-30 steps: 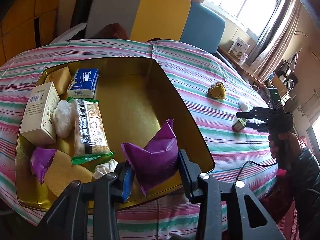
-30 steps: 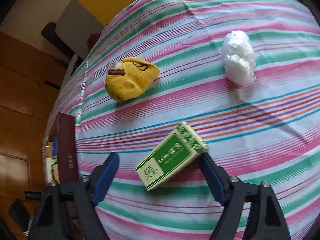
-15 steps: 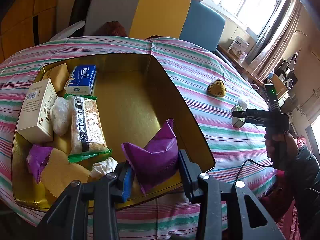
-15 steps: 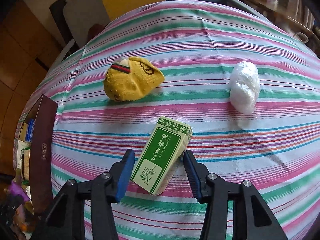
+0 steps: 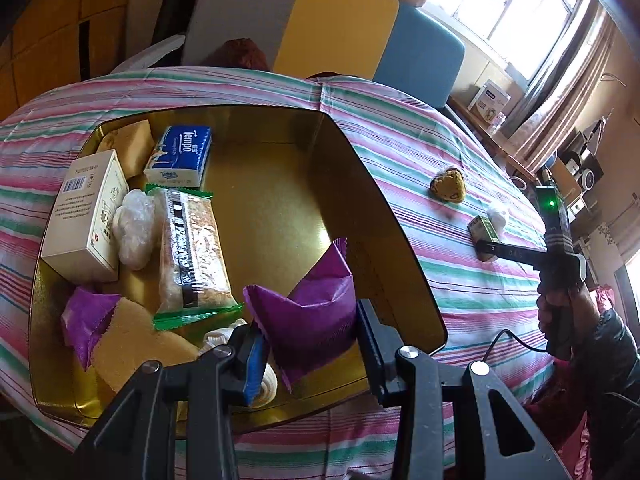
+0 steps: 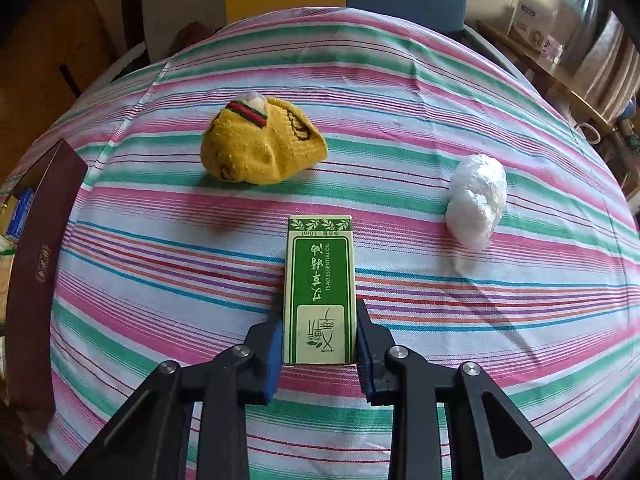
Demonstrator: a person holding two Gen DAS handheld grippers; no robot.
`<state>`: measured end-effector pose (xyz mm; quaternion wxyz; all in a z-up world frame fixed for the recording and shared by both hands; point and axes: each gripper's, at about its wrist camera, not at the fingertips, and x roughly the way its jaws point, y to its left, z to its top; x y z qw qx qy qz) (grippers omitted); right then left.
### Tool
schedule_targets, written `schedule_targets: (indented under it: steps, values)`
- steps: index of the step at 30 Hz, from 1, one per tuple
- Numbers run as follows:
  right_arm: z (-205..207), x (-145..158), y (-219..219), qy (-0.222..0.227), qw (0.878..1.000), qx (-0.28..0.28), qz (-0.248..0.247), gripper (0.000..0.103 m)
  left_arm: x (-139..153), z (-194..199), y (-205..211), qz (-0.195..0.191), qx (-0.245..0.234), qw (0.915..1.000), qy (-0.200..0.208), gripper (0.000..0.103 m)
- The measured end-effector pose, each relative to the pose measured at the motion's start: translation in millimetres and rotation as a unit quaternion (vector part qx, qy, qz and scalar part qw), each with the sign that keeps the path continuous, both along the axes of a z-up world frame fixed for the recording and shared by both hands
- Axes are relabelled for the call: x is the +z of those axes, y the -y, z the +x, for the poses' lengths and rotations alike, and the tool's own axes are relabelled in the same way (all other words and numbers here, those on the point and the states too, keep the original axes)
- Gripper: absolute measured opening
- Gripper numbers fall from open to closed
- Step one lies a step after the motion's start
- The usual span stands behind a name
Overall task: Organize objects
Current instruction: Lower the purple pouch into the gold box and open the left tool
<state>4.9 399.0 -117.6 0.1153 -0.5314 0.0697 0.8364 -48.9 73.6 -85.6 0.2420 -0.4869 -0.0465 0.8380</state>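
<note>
My left gripper (image 5: 310, 344) is shut on a purple snack packet (image 5: 314, 312) and holds it over the near edge of the gold box (image 5: 404, 240). The box holds a white carton (image 5: 86, 220), a blue tissue pack (image 5: 180, 156), a cereal bar (image 5: 192, 252) and other packets. My right gripper (image 6: 319, 340) is shut on a green essential oil box (image 6: 320, 288) that lies on the striped tablecloth (image 6: 160, 280). That green box also shows in the left wrist view (image 5: 484, 232).
A yellow sock ball (image 6: 260, 144) and a white plastic wad (image 6: 476, 200) lie on the cloth beyond the green box. The gold box's dark outer wall (image 6: 40, 260) is at the left. A sofa (image 5: 328, 28) stands behind the table.
My right gripper closed from wide open onto the green box, which turned straight between the fingers. My left gripper kept holding the purple packet, almost still.
</note>
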Motion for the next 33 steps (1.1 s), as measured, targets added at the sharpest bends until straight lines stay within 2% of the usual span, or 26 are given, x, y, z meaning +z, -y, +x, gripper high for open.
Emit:
schedule_targets:
  steps: [4, 8, 13, 26, 33]
  values:
    - [-2.5, -0.4, 4.0, 0.002, 1.0, 0.01, 0.008, 0.03, 3.8, -13.4, 7.6, -0.001, 0.012, 0.9999, -0.002, 0.041]
    - [-3.9, -0.8, 3.0, 0.002, 1.0, 0.016, 0.017, 0.031, 7.5, -39.7, 17.1, 0.026, 0.036, 0.9988, 0.019, 0.041]
    - [-5.9, -3.3, 1.2, 0.005, 1.0, 0.016, 0.014, 0.031, 11.0, -76.7, 15.8, 0.019, 0.057, 0.9981, 0.011, 0.041]
    - [-3.9, -7.2, -6.8, 0.004, 1.0, 0.004, -0.022, 0.031, -1.7, -145.6, -13.9, -0.04, 0.05, 0.9979, -0.009, 0.041]
    - [-5.6, -6.2, -1.2, 0.009, 1.0, 0.016, -0.006, 0.032, -29.9, -180.8, -22.2, -0.07, 0.053, 0.996, 0.018, 0.041]
